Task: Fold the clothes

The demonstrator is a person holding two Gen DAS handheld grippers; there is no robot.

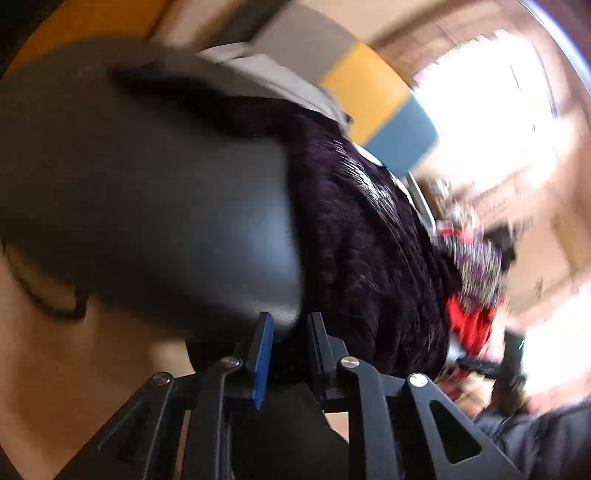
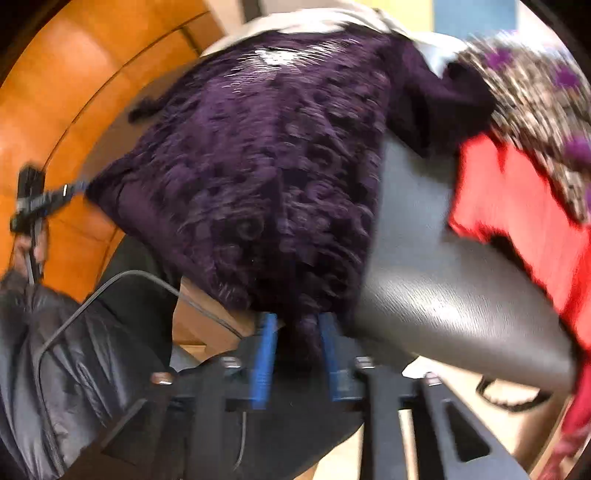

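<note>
Your right gripper [image 2: 297, 325] has its two blue-padded fingers [image 2: 264, 354] partly open, closed around a bunched hem of one dark purple, swirl-textured velvety garment [image 2: 258, 166]; cloth fills the gap and both pads press it. That garment lies spread over one dark grey leather-look cushioned seat [image 2: 443, 266], its far edge reaching a pale grey fabric piece [image 2: 295, 18].

Your left gripper [image 1: 290, 332] shows two fingers [image 1: 262, 354] narrowly apart at the seat's near edge [image 1: 166, 203]. Dark material sits between them, but blur hides whether they pinch the purple cloth [image 1: 369, 240], so I cannot tell. In the right wrist view your left tool [image 2: 37, 199] meets the garment's far left corner.

Other clothes, three counted: one red garment [image 2: 517, 206], one brown-and-white patterned piece with purple blooms [image 2: 535, 99], plus the grey one. One thin black cable [image 2: 110, 284] crosses your dark padded sleeve [image 2: 48, 350]. Orange wood panelling [image 2: 74, 92] stands behind.
</note>
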